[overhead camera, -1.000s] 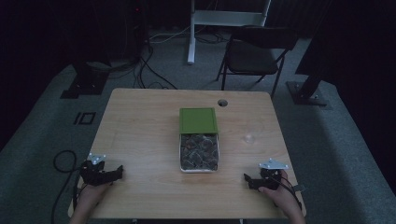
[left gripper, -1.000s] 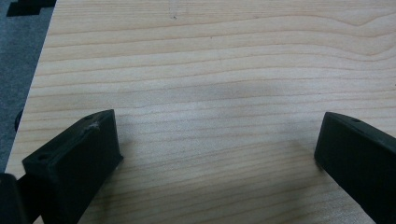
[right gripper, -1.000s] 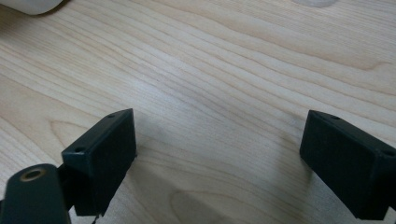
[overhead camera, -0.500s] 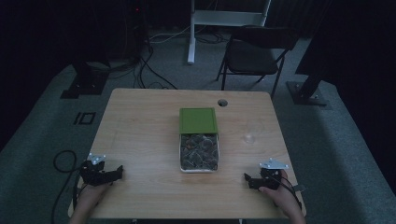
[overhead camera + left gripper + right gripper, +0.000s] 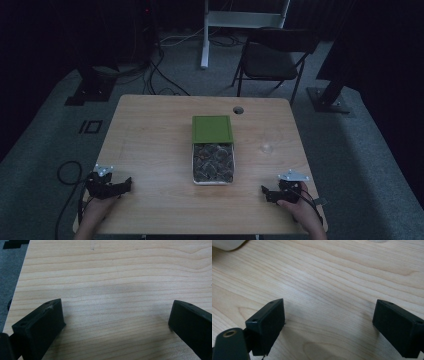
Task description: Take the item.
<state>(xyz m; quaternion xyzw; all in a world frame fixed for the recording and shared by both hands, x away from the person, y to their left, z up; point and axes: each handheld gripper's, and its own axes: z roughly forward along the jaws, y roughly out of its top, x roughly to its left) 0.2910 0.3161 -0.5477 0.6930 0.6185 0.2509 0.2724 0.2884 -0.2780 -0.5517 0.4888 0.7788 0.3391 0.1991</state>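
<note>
The left gripper (image 5: 122,186), jaws wide and empty, rests near the table's (image 5: 150,130) front-left corner, the open tin (image 5: 213,162) lies mid-table with its long axis running away from the person, and the right gripper (image 5: 265,192), equally wide, sits slightly nearer it.

- The left gripper (image 5: 126,184) sits low at the near left, held by the left hand (image 5: 97,210). Its jaws are wide apart.
- The right gripper (image 5: 264,192) sits low at the near right, held by the right hand (image 5: 300,206). Its jaws are wide apart too.
</note>
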